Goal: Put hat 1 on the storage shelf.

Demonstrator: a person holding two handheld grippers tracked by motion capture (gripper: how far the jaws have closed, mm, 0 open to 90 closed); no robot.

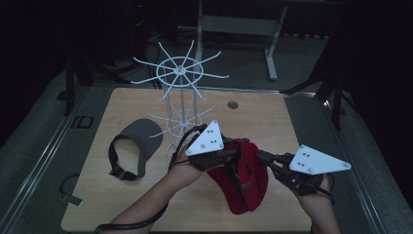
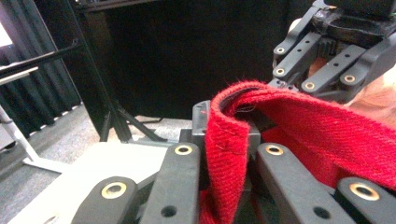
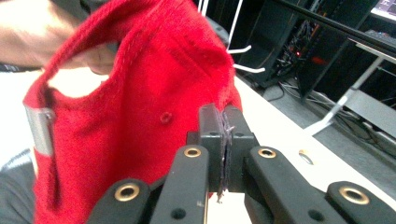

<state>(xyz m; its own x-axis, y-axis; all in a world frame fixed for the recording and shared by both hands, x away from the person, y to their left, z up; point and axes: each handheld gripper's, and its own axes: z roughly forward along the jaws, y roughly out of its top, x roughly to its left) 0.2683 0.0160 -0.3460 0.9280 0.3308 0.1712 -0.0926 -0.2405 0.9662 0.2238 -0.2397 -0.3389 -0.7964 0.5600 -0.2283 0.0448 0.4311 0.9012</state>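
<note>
A red cap (image 1: 246, 180) hangs above the wooden table (image 1: 282, 122), held up between both grippers. My left gripper (image 1: 234, 154) comes in from the cap's left. In the left gripper view the left gripper (image 2: 226, 135) is shut, its pads clamping the red cap's (image 2: 327, 135) folded band. My right gripper (image 1: 261, 156) meets the cap from the right. In the right gripper view the right gripper (image 3: 225, 140) is shut on a thin edge of the red cap (image 3: 140, 107), with frayed fabric showing between the pads. The cap's inside faces that camera.
A white wire hook rack (image 1: 180, 97) stands at the table's middle back, just behind the left hand. A grey cap (image 1: 136, 144) lies on the table to the left. A small round hole (image 1: 233, 105) sits near the far edge. Dark floor and metal frames surround the table.
</note>
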